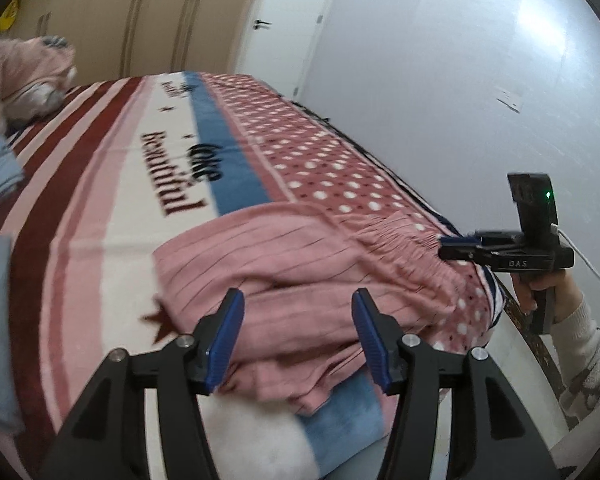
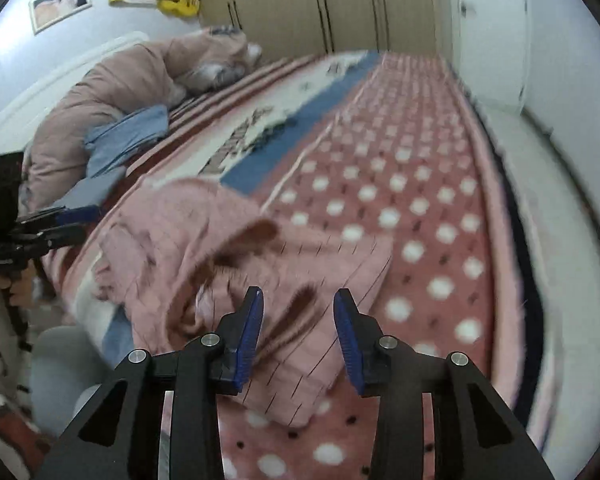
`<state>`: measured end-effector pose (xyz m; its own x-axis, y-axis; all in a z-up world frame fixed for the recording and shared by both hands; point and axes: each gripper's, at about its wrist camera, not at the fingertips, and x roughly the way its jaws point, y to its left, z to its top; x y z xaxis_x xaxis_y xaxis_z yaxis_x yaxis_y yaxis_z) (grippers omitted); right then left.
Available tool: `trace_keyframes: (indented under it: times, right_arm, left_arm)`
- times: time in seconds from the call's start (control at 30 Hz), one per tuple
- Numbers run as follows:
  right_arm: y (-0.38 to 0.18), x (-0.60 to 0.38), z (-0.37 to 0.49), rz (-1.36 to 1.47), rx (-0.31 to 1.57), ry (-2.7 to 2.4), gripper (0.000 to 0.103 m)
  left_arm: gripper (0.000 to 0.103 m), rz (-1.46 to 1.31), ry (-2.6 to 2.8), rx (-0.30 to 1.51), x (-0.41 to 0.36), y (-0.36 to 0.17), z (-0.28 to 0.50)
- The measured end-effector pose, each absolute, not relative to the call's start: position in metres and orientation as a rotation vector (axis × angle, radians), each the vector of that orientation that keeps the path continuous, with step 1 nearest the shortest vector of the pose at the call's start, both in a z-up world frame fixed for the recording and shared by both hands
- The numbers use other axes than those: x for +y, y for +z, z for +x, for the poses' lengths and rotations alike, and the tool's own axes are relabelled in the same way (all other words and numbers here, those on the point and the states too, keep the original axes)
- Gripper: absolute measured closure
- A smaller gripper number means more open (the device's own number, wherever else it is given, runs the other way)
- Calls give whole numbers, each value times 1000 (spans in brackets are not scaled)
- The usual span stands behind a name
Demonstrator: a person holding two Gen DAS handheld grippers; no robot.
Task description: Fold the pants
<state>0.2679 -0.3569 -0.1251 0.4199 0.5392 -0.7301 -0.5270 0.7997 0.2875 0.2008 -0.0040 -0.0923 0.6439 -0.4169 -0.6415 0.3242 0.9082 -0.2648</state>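
Your pink striped pants (image 1: 300,264) lie bunched in a loose heap at the near end of the bed, on the patterned blanket (image 1: 112,208), across the border between its polka-dot band and its blue and white stripes. In the left wrist view the gathered waistband (image 1: 404,240) runs toward the right side of the bed, and layers of the fabric are stacked over one another near the front edge. In the right wrist view the same pants (image 2: 204,248) look crumpled, with a folded part reaching toward the dotted band; that view is blurred, so finer creases cannot be read.

Your left gripper (image 1: 298,336) hangs just over the near edge of the heap, its blue-padded fingers (image 1: 228,336) spread wide with nothing between them. Your right gripper (image 2: 298,332) is also parted, its pads standing apart above the pink cloth and holding none of it. From the left view you see that right gripper (image 1: 456,246) from the side, its tip next to the end of the waistband; whether it touches the cloth cannot be told.

Farther up the bed lie folded blue garments (image 2: 128,136) and a pink duvet (image 2: 112,80) piled against the headboard. A yellow guitar (image 2: 172,0) and a framed picture (image 2: 60,4) hang on the wall, beside the beige wardrobe (image 2: 320,4).
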Motion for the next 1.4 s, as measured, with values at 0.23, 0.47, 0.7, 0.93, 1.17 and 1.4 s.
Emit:
trace_keyframes:
  times: [0.23, 0.47, 0.7, 0.93, 1.17, 1.4]
  right_arm:
    - [-147, -343, 278, 52, 920, 645, 97]
    - [-116, -356, 283, 65, 787, 539, 99]
    - [-128, -379, 279, 57, 874, 456, 97]
    - [-100, -385, 267, 104, 759, 431, 67]
    - [-129, -327, 278, 42, 906, 603, 44]
    - [-130, -341, 275, 72, 843, 533, 91]
  left_arm:
    - [51, -153, -386, 753, 13, -94, 197]
    - [51, -155, -388, 722, 19, -86, 191]
    - [51, -161, -384, 720, 22, -87, 192]
    - [42, -91, -439, 761, 1, -102, 193]
    - [42, 71, -417, 806, -32, -129, 199]
    - [85, 210, -287, 780, -40, -136, 200]
